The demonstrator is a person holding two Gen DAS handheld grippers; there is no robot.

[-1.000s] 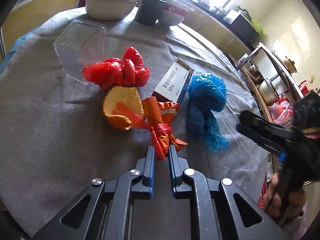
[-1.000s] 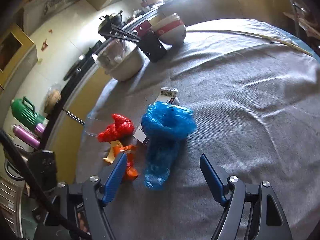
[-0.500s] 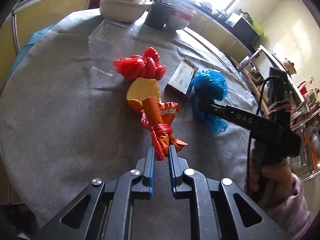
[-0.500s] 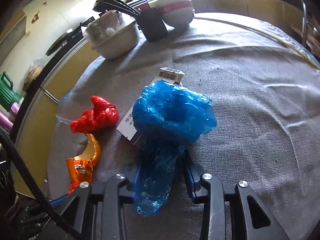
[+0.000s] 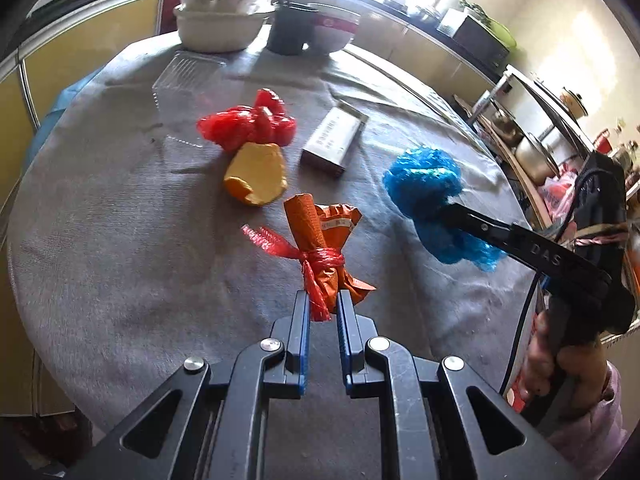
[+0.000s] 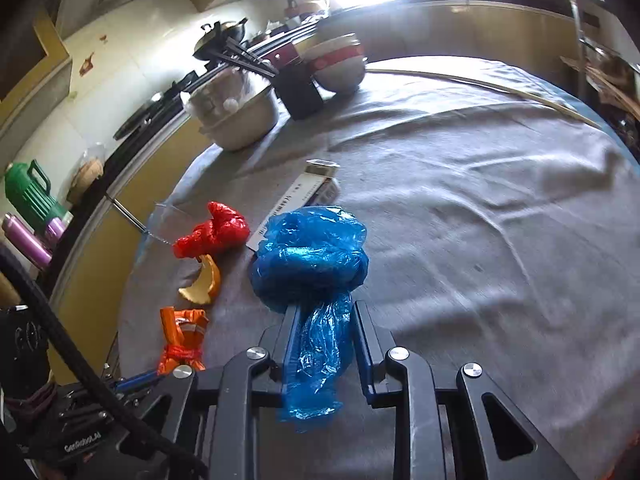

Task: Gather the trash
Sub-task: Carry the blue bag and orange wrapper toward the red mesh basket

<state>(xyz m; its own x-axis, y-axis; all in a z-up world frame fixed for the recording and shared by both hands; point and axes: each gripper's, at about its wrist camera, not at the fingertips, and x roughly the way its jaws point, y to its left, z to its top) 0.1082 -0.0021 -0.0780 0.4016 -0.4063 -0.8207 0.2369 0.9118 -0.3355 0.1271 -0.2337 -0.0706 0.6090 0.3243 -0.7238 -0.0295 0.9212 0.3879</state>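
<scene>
My left gripper point(image 5: 323, 300) is shut on the tail of an orange wrapper bundle point(image 5: 320, 232) tied with red netting, held just above the grey cloth. To its right, my right gripper point(image 6: 324, 312) is closing tight on the neck of a crumpled blue plastic bag point(image 6: 312, 252), and the pads press on the film. The same blue plastic bag point(image 5: 424, 188) shows in the left wrist view, raised off the cloth. A red plastic bag point(image 5: 248, 124), an orange peel point(image 5: 256, 178) and a small white box point(image 5: 334, 138) lie on the table.
A clear plastic tray point(image 5: 184, 80) lies behind the red bag. A white basin point(image 5: 220, 28), a black utensil holder point(image 5: 290, 34) and a red-banded bowl point(image 5: 334, 32) stand at the far edge. The round table point(image 6: 500, 208) is covered in wrinkled grey cloth. A hand point(image 5: 560, 360) grips the right tool.
My right gripper moved over the blue bag, shut on its neck and raised it. My left gripper pulled the orange bundle back, leaving the peel behind.
</scene>
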